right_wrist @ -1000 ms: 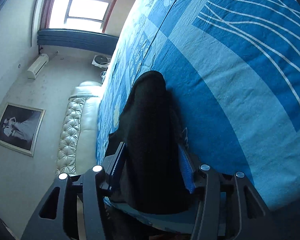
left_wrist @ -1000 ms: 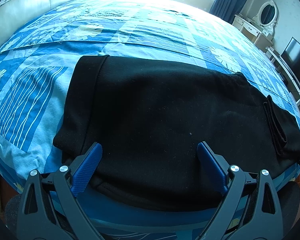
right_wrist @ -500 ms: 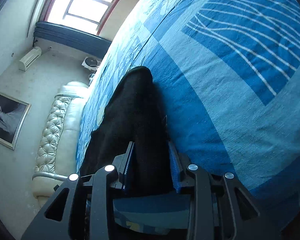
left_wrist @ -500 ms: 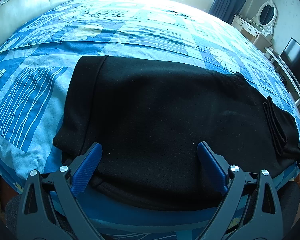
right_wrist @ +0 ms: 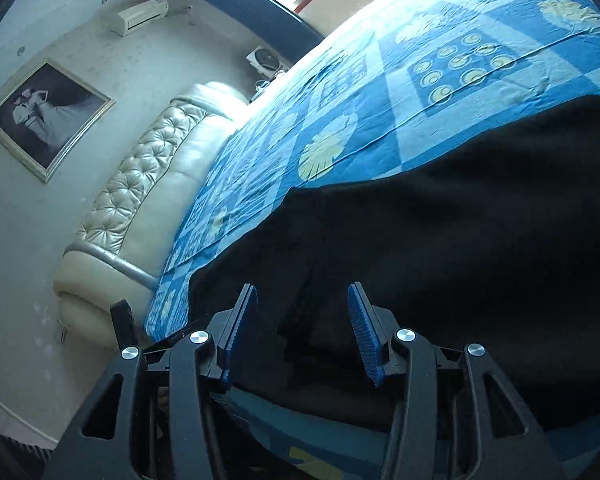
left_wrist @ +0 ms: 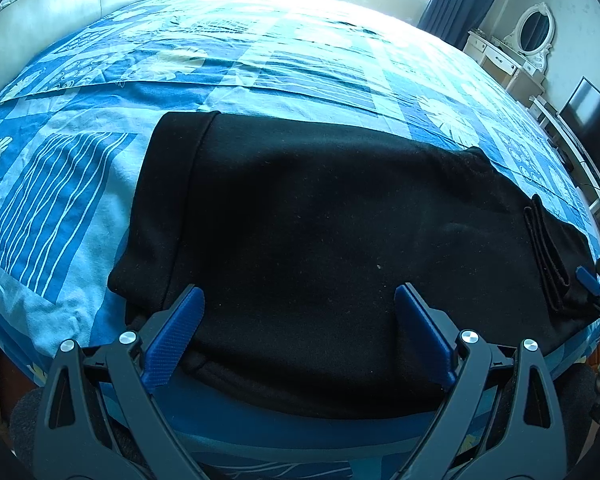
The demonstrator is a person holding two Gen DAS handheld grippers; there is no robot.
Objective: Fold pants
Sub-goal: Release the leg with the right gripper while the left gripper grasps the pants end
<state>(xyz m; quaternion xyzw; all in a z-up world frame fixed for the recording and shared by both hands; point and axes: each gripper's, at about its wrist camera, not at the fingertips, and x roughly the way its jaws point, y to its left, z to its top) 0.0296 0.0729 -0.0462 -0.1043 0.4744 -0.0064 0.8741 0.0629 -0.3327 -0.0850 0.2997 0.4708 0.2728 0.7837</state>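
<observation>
Black pants (left_wrist: 320, 240) lie folded lengthwise across the near part of a blue patterned bedspread (left_wrist: 260, 60). The waistband end is at the left and the leg hems (left_wrist: 548, 256) at the right. My left gripper (left_wrist: 298, 322) is open wide and empty, just above the pants' near edge. My right gripper (right_wrist: 302, 332) is open over the pants (right_wrist: 460, 248) at the hem end, touching no cloth that I can see. It also shows at the far right of the left wrist view (left_wrist: 594, 282).
A padded cream headboard (right_wrist: 140, 184) borders the bed on the left. A white dresser with mirror (left_wrist: 516, 56) and a dark TV screen (left_wrist: 588, 120) stand at the right. The bed's near edge runs just under both grippers.
My right gripper was shut on the pants' hem end; it has let go, opened and swung round to face along the pants. My left gripper has stayed still and open.
</observation>
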